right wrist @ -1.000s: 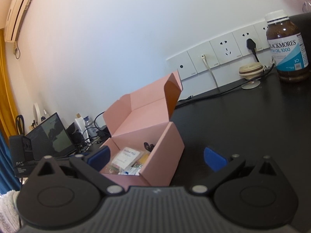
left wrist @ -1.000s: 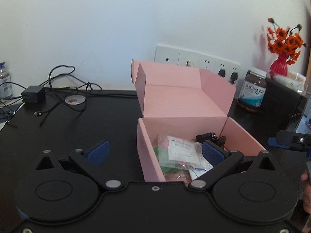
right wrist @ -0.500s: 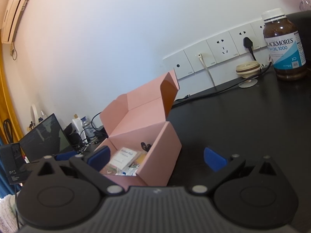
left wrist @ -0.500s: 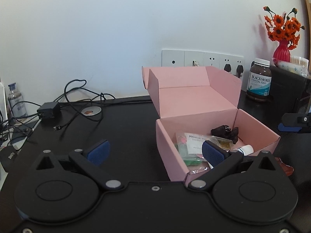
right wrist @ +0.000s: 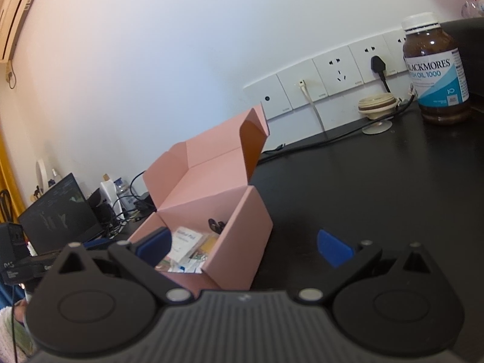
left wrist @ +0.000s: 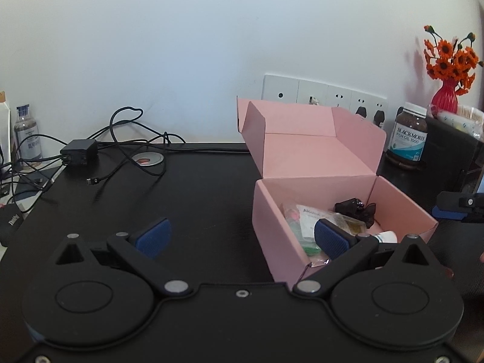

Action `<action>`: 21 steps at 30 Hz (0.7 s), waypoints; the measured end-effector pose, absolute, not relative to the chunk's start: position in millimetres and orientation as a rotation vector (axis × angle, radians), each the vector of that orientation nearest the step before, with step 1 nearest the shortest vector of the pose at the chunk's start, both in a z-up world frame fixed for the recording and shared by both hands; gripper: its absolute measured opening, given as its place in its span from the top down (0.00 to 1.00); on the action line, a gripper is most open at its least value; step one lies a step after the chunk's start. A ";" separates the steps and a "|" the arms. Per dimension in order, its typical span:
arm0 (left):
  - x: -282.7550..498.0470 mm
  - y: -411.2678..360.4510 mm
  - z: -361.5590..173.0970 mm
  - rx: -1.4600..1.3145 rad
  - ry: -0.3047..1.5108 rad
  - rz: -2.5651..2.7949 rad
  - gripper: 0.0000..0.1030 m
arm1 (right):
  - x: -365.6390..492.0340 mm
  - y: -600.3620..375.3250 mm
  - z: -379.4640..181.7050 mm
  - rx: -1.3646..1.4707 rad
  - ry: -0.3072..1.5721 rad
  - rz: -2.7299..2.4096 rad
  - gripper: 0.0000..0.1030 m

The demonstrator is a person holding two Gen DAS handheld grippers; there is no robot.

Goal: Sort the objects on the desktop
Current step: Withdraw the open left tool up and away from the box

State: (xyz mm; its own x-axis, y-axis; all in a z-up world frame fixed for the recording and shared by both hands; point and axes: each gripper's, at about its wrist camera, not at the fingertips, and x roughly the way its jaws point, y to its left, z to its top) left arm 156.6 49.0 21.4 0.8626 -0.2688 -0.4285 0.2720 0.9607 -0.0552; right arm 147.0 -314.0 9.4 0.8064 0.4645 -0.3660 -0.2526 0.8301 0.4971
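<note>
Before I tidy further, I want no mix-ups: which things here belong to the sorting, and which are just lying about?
Sorting: pink box, lid open; alcohol pad packet and black binder clip inside it.

Lying about: Blackmores fish oil bottle; black power adapter; red vase of orange flowers; laptop.

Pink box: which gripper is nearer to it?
Left. The left gripper is open beside the pink box, one finger overlapping its front corner. The right gripper, also open, hangs back near the box's other side.
</note>
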 end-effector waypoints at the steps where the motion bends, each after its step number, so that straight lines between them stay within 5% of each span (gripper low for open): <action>1: 154.9 47.8 21.4 0.018 0.440 -0.285 0.00 | 147.0 -313.8 9.4 0.446 0.501 0.395 0.01; 21: 139.6 35.1 19.9 0.196 0.302 -0.395 0.00 | 148.8 -309.7 8.9 0.421 0.516 0.358 0.01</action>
State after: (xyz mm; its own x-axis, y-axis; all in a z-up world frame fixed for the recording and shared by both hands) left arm 139.6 35.1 19.9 0.8792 -0.3480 -0.3256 0.4058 0.9049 0.1285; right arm 148.8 -309.7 8.9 0.8120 0.4288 -0.3961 -0.2218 0.8543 0.4701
